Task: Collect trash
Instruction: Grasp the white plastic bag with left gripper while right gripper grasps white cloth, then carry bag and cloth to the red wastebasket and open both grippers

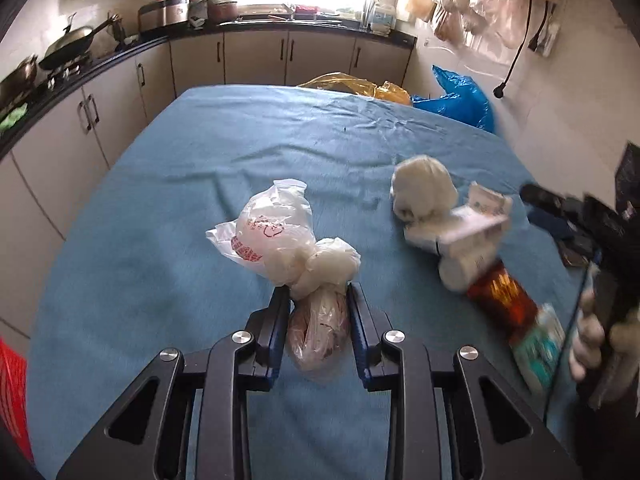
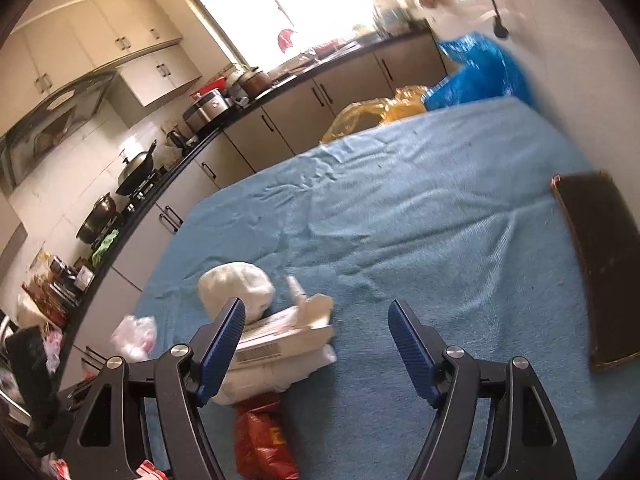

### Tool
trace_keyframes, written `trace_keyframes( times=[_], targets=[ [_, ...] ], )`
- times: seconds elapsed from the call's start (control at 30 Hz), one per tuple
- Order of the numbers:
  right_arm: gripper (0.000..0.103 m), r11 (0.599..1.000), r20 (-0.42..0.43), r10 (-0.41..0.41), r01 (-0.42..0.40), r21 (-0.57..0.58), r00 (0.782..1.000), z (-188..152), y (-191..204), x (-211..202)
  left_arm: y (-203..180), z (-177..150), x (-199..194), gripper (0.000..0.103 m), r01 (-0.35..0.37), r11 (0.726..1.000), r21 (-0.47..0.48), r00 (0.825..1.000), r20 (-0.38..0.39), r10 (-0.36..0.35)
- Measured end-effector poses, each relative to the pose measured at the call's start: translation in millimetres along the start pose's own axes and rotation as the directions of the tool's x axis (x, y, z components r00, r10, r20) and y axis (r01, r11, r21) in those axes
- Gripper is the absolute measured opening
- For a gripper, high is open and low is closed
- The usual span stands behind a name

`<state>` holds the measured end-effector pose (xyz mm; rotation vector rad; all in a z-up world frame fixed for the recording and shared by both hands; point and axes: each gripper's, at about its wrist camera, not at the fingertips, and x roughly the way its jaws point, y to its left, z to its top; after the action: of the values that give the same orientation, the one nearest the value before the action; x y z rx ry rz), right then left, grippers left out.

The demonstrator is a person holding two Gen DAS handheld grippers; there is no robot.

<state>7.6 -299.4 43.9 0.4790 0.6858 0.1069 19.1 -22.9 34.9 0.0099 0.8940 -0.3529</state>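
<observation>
My left gripper (image 1: 318,292) is shut on a knotted clear plastic bag (image 1: 318,332) that joins a white bag with red print (image 1: 272,232), on the blue cloth of the table (image 1: 200,168). To the right lies a pile: a white crumpled wad (image 1: 424,188), a white carton (image 1: 472,228) and a red snack packet (image 1: 500,300). My right gripper (image 2: 316,312) is open and empty above the cloth, right of the same wad (image 2: 236,286), carton (image 2: 280,336) and red packet (image 2: 260,436). It also shows blurred in the left wrist view (image 1: 568,204).
A dark flat board (image 2: 596,260) lies at the table's right edge. A yellow bag (image 1: 356,84) and a blue bag (image 1: 460,96) sit beyond the far edge. Kitchen counters with pots (image 1: 68,44) run along the left and back. A red basket (image 1: 12,392) is at lower left.
</observation>
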Motion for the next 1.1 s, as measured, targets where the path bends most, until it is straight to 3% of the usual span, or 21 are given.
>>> trace_keyframes(
  times=[0.1,0.27,0.37,0.57,0.6,0.63,0.73,0.97,1.1],
  targets=[
    [0.080,0.999,-0.029,0.009,-0.010,-0.032,1.000,5,22,3,16,-21,-14,0.028,0.018,0.999,-0.041,1.000,-0.025,-0.019],
    [0.081,0.997,-0.194,0.031,-0.045,-0.068,0.980,15,61,43,43,-41,-32,0.028,0.025,0.993,-0.119,0.999,-0.025,-0.028],
    [0.081,0.993,-0.229,-0.048,0.023,-0.114,0.972,21,77,73,60,-47,-41,0.028,0.037,0.985,-0.167,0.999,-0.013,-0.040],
    [0.081,0.981,-0.261,-0.171,0.139,-0.137,0.950,25,83,116,73,-57,-54,0.028,0.040,0.983,-0.177,0.999,0.004,-0.040],
    [0.079,0.977,-0.265,-0.186,0.150,-0.152,0.946,24,85,120,74,-60,-56,0.028,0.042,0.983,-0.179,0.999,0.002,-0.042],
    [0.069,0.975,-0.270,-0.191,0.149,-0.167,0.944,23,88,122,76,-62,-57,0.028,0.045,0.982,-0.184,0.999,0.000,-0.046],
    [0.047,0.968,-0.253,-0.203,0.155,-0.196,0.946,19,96,117,84,-68,-61,0.028,0.051,0.978,-0.204,0.999,0.000,-0.052],
    [0.044,0.973,-0.194,-0.099,0.054,-0.226,0.976,6,137,66,98,-81,-83,0.028,0.069,0.963,-0.261,0.997,0.035,-0.063],
    [0.044,0.965,-0.203,-0.025,-0.029,-0.259,0.979,-22,161,33,104,-91,-97,0.028,0.071,0.958,-0.276,0.997,0.051,-0.059]
  ],
)
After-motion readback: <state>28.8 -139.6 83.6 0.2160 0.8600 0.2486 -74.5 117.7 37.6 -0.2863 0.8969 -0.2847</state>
